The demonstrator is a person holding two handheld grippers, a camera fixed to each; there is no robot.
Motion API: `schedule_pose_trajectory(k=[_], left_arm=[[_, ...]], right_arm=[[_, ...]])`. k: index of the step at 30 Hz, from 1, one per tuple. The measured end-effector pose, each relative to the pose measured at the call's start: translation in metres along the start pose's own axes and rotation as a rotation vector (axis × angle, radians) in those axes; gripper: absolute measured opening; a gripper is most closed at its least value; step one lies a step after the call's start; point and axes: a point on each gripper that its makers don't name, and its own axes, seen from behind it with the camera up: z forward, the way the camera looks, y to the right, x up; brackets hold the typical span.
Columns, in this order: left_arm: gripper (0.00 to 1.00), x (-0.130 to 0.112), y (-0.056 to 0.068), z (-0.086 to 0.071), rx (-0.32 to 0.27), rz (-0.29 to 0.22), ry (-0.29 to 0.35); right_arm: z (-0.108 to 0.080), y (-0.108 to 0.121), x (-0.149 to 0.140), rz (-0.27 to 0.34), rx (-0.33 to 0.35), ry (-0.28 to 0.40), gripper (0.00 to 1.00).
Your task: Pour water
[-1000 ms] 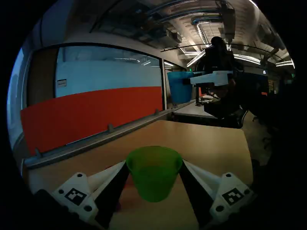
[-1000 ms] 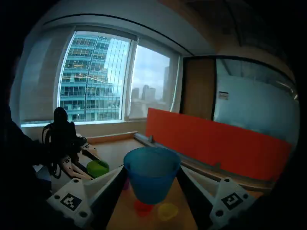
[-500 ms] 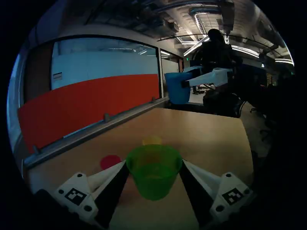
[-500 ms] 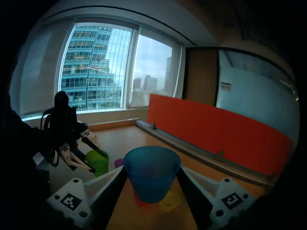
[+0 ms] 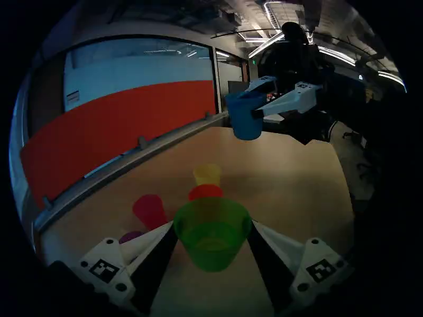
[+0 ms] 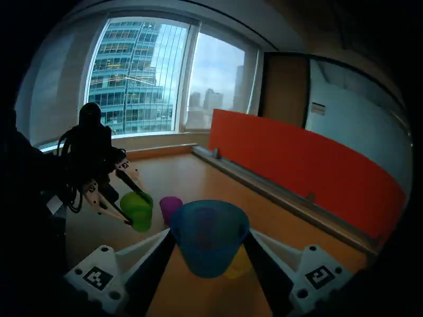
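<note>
My left gripper [image 5: 211,245] is shut on a green cup [image 5: 212,234], held upright above the wooden table [image 5: 285,179]. Across the table the right gripper [image 5: 259,101] holds a blue cup [image 5: 244,115] in the air. In the right gripper view, my right gripper [image 6: 210,248] is shut on that blue cup [image 6: 209,242], upright, and the left gripper [image 6: 119,198] with the green cup [image 6: 137,210] shows at the left. On the table stand a yellow cup [image 5: 207,174], a red cup [image 5: 149,210], an orange-red cup [image 5: 205,192] and a purple cup [image 6: 170,207].
An orange partition [image 5: 106,127] with a metal rail [image 5: 121,166] runs along the table's far side. Large windows [image 6: 137,79] face the left end. A person's dark sleeve [image 6: 31,174] is behind the left gripper. Bare tabletop lies to the right of the cups [image 5: 296,174].
Both views have tilted downward, bringing the small cups on the table into sight. The blue cup has drawn nearer to the green cup. Both cups stay gripped and upright.
</note>
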Motion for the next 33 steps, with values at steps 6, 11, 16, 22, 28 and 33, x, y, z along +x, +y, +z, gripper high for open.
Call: schedule_pose_trajectory(k=[6, 11, 16, 22, 28, 33], left_arm=[[0.87, -0.014, 0.001, 0.006, -0.012, -0.005, -0.046], [0.87, -0.025, 0.003, 0.011, -0.022, -0.007, -0.080], [0.87, -0.036, 0.005, 0.015, -0.034, -0.008, -0.118], [0.87, -0.046, 0.006, 0.020, -0.051, -0.012, -0.153], [0.87, -0.053, 0.007, 0.024, -0.065, -0.010, -0.182], [0.87, -0.062, 0.005, 0.029, -0.070, -0.015, -0.204]], right_arm=[[0.006, -0.001, -0.020, 0.014, 0.013, -0.035, 0.91], [0.013, -0.003, -0.040, 0.018, 0.031, -0.077, 0.91], [0.020, -0.004, -0.063, -0.006, 0.029, -0.126, 0.91], [0.028, -0.009, -0.086, -0.017, 0.043, -0.169, 0.91], [0.033, -0.012, -0.103, -0.018, 0.048, -0.202, 0.91], [0.037, -0.014, -0.110, -0.012, 0.051, -0.209, 0.91]])
